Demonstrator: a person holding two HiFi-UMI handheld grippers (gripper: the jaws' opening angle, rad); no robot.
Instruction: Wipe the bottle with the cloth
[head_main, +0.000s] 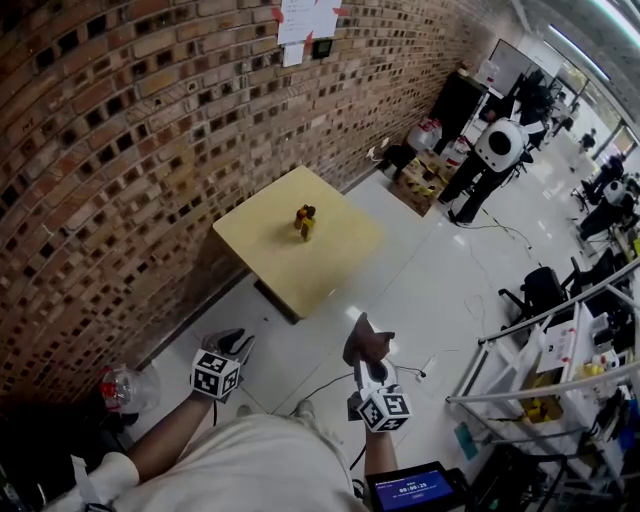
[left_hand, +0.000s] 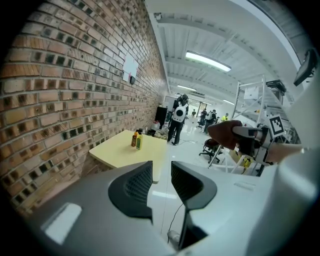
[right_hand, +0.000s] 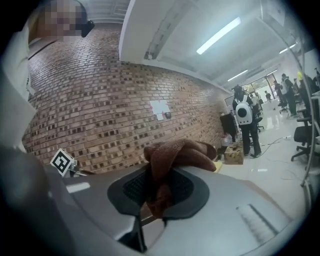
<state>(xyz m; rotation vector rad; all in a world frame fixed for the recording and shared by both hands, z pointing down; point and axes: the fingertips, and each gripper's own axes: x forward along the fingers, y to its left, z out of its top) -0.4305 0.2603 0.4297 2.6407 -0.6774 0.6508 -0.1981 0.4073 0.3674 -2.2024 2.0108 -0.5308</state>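
cloth (right_hand: 180, 150), soft, limp, pinched in right claw (right_hand: 159, 195); left claw (left_hand: 161, 182) pressed together, empty; bottles (head_main: 305, 222) at table's (head_main: 335, 265) middle seem light, tippy: grip mid-body.

Probably a robotics lab or open workshop hall: a long brick wall (head_main: 120, 150) on the left, a glossy white floor (head_main: 440, 290), ceiling strip lights (left_hand: 207, 61), metal racks (head_main: 555, 350) and office chairs (head_main: 543, 290) on the right.

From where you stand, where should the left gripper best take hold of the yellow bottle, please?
Probably its top, from above: the yellow bottle stands upright on the table, the orange bottle crowds its left side, leaving its body free for the cloth.
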